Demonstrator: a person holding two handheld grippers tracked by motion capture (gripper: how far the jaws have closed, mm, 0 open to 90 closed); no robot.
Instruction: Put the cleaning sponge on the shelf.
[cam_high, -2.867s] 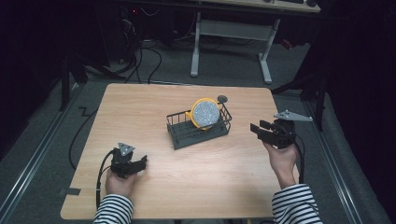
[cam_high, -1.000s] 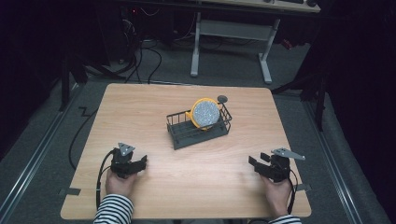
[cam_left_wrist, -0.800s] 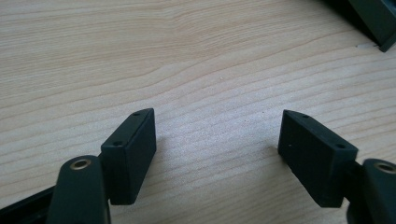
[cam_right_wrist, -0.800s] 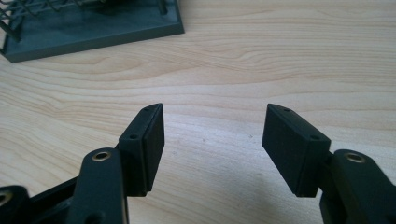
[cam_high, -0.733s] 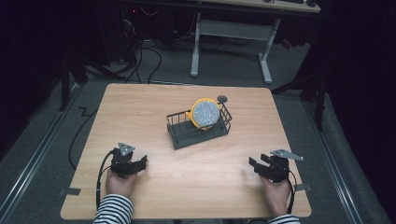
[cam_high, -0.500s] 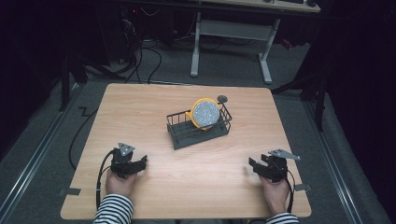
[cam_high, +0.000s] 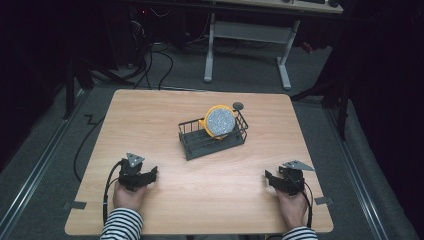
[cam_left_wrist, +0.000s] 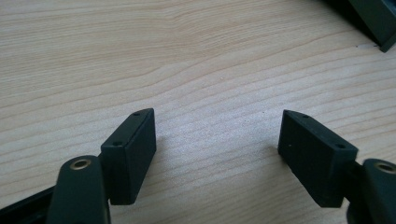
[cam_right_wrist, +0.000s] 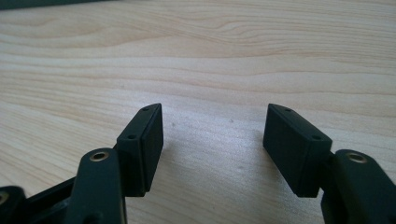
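A dark wire basket (cam_high: 192, 136) stands in the middle of the wooden table (cam_high: 150, 115). In it a yellow-rimmed round plate (cam_high: 220, 121) with a speckled grey face leans upright. My left gripper (cam_high: 150, 175) rests on the table near the front left, open, with bare wood between its jaws (cam_left_wrist: 217, 135). My right gripper (cam_high: 270, 178) rests near the front right, also open and holding nothing (cam_right_wrist: 212, 123). Both lie well short of the basket.
A small dark round object (cam_high: 238, 105) sits just behind the basket. The basket's corner (cam_left_wrist: 373, 18) shows at the top right of the left gripper view. A desk frame (cam_high: 247, 40) and cables lie on the floor beyond the table's far edge.
My right gripper has come down from beside the basket's right to the front right of the table and settled there. The left gripper has stayed put.
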